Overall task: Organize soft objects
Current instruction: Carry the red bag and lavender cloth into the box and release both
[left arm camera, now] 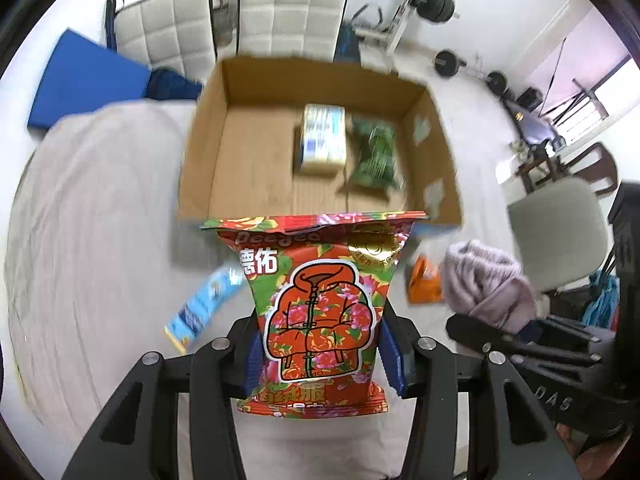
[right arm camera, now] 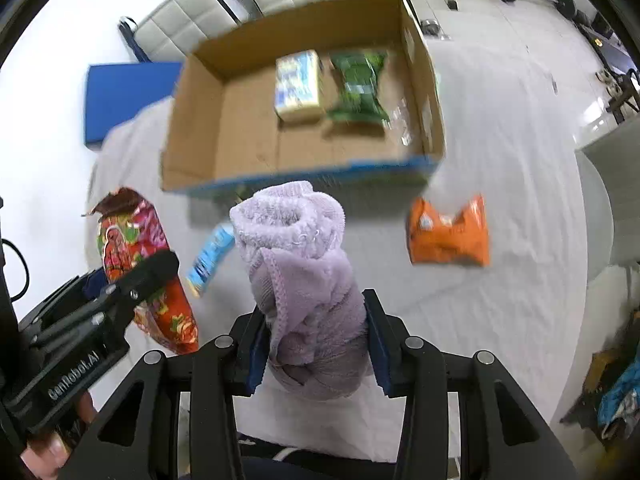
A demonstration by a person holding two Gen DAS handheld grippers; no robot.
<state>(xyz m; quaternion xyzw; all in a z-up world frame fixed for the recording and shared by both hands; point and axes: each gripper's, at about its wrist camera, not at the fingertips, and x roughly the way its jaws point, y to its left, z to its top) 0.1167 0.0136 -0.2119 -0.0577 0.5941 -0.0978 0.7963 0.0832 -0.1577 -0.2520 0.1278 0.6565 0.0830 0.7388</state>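
My left gripper is shut on a red floral snack bag and holds it upright above the white cloth, in front of the open cardboard box. My right gripper is shut on a rolled lilac towel, also in front of the box. The towel shows at the right in the left wrist view, and the snack bag at the left in the right wrist view. Inside the box lie a pale tissue pack and a green packet.
An orange packet and a light blue packet lie on the white cloth before the box. White chairs, a blue mat and weights stand beyond the table.
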